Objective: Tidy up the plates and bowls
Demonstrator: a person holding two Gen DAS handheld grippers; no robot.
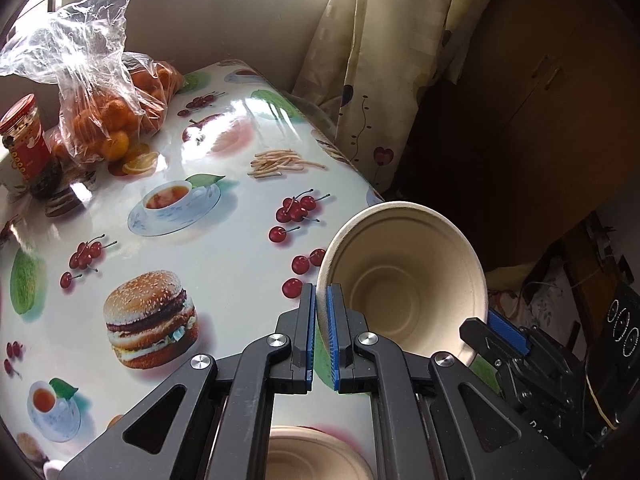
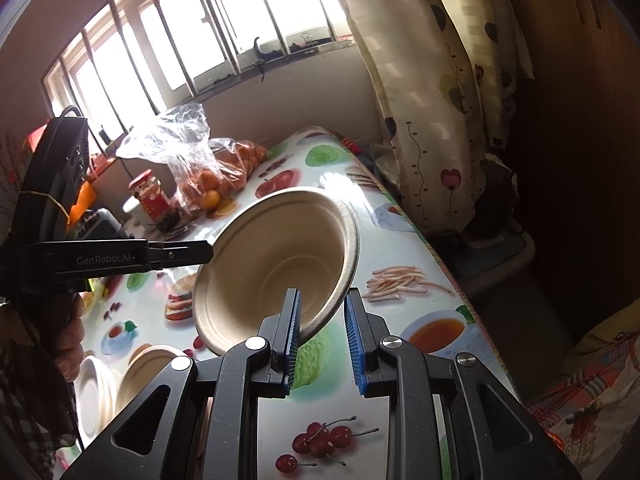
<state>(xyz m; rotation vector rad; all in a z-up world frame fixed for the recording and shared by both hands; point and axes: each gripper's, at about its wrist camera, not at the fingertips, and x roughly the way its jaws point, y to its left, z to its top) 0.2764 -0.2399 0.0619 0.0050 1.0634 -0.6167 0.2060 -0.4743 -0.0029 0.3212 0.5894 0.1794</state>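
A beige paper bowl hangs tilted above the table's right edge. My left gripper is shut on its left rim. In the right wrist view the same bowl is held at its far rim by the left gripper. My right gripper is open, with the bowl's near rim between its blue pads, not clamped. Its blue fingertip shows at the bowl's right rim in the left wrist view. Another beige bowl lies on the table below; it also shows in the right wrist view beside a white plate.
The table has a glossy food-print cover. A plastic bag of oranges and a red-lidded jar stand at its far left. A curtain hangs past the far right edge, with a dark cabinet beyond. A barred window is behind.
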